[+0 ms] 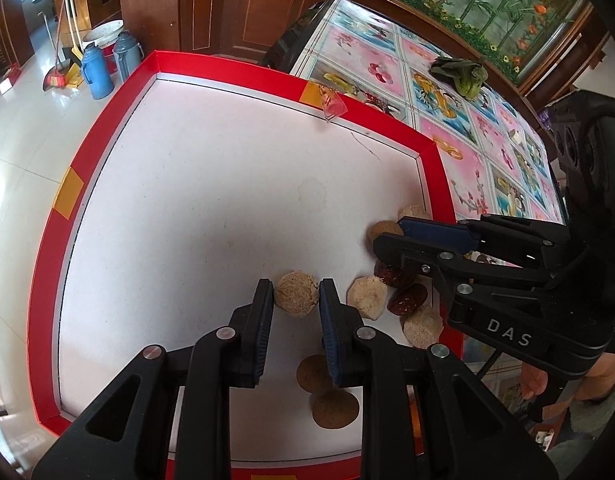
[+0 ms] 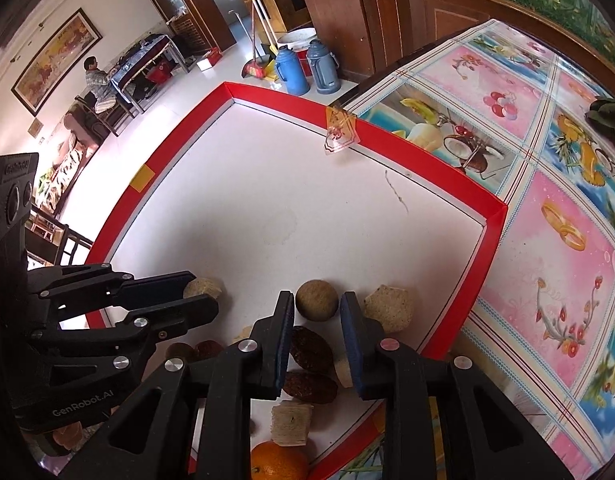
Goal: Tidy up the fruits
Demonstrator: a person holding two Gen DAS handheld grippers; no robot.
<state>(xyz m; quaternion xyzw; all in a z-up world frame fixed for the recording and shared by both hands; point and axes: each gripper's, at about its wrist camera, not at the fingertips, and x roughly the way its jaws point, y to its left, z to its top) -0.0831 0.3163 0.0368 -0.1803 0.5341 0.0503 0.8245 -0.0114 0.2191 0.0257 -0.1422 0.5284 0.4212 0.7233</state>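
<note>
1. Nearest the right wrist camera, an orange is seen at the bottom edge, just below a pale cut block and two dark red dates lying between the prongs of the right gripper.
2. A round brown fruit is framed by the right fingertips, which are narrowly parted around it; whether the pads touch it cannot be told.
3. In the left view, a pale rough ball sits between the tips of the left gripper, whose fingers are likewise narrowly parted and seem to touch or nearly touch its sides.
4. The pieces are clustered in one corner of the red-rimmed tray; most of its white floor is bare.
5. No sorted groups are visible, so the organizing is judged barely begun.
</note>
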